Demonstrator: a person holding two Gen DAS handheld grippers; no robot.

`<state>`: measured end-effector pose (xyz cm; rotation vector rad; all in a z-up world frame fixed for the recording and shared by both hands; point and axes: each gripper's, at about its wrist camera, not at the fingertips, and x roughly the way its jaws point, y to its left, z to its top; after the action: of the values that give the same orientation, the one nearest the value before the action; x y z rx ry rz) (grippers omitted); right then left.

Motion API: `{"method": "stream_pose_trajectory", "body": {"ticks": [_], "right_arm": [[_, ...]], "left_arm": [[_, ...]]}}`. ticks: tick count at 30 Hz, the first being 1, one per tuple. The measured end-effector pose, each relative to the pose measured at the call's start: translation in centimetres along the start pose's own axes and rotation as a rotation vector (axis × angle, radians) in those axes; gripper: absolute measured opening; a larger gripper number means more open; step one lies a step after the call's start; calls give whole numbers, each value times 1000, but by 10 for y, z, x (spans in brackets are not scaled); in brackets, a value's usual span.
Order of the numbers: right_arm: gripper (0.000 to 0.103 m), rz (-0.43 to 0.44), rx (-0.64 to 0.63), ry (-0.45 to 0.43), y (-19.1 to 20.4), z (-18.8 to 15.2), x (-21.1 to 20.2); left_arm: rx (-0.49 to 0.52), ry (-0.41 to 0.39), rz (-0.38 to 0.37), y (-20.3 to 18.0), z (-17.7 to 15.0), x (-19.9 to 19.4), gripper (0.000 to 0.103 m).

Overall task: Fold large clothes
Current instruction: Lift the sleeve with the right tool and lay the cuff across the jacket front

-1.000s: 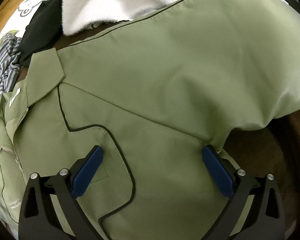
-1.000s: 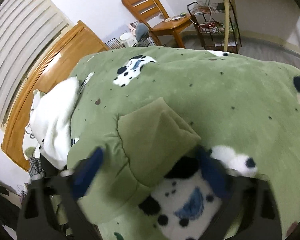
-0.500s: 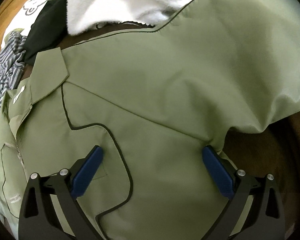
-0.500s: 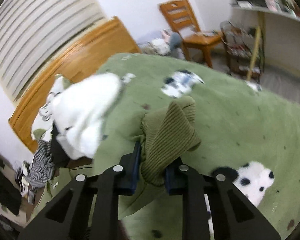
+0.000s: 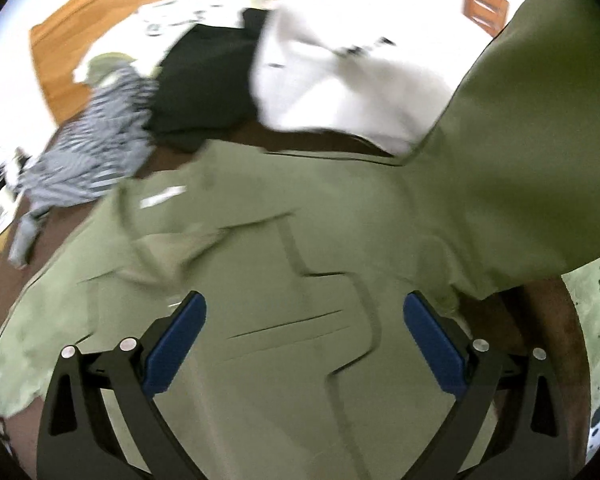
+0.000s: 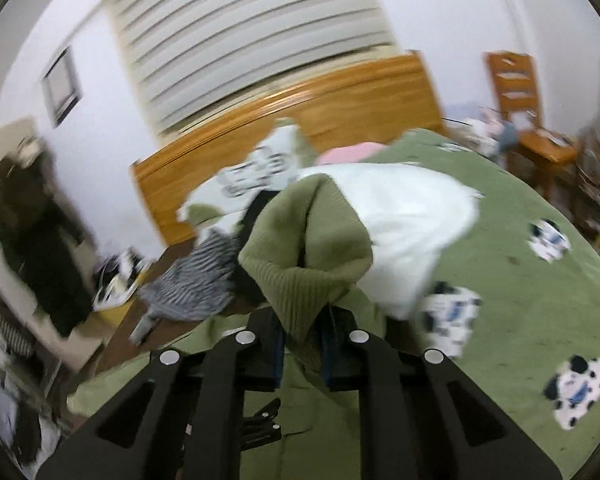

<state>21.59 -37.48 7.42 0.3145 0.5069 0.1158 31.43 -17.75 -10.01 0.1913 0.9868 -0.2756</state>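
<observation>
An olive green jacket point(image 5: 300, 264) with dark piping lies spread on the bed, front up. My left gripper point(image 5: 305, 340) is open just above its chest, blue pads point(image 5: 176, 344) wide apart and holding nothing. One sleeve point(image 5: 520, 140) rises off the bed toward the upper right. My right gripper point(image 6: 302, 354) is shut on the ribbed green cuff point(image 6: 304, 248) of that sleeve and holds it up in the air. The jacket body point(image 6: 300, 420) shows below it.
A white fleece garment point(image 5: 340, 80), a black garment point(image 5: 204, 80) and a striped one point(image 5: 92, 148) lie beyond the jacket. A green panda-print blanket point(image 6: 520, 300) covers the bed's right side. A wooden headboard point(image 6: 340, 96) and chair point(image 6: 528, 120) stand behind.
My right gripper closed on the sleeve cuff and lifted it, swinging left. The sleeve rose off the bed. My left gripper pulled back and tilted up over the jacket's chest.
</observation>
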Motion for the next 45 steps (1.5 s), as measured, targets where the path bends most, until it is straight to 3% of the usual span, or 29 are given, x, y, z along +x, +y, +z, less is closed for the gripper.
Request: {"method": "stream_pose_trajectory", "body": {"ticks": [8,14,18,21,24,28,31,36,45], "right_arm": [[12,142,-142,113,131,-40,40],[12,211,-223,243,196,-103,77],[12,226,-253,389,218,-166,106],[16,240,-277,462,225,-205,120],[28,265,-306,544,234,-244,133],[62,326,-280,592,232,-274,132],[77,301,-313,562,231,-282,116],[79,273,-343,522,212,-270,97],[80,168,-287,458,154,-231,102]], "left_arm": [[-133,-7,144,114,-66,-62,97],[-233,43,257,193,-137,-80,97],[-304,119,308,229,-186,-75,97],[-321,152,333,236,-211,-70,97],[-336,179,330,237,-231,-61,97],[-354,171,327,227,-246,-56,97],[-388,158,313,224,-258,-55,97],[-435,119,285,220,-267,-58,97],[-446,38,156,196,-236,-55,96]]}}
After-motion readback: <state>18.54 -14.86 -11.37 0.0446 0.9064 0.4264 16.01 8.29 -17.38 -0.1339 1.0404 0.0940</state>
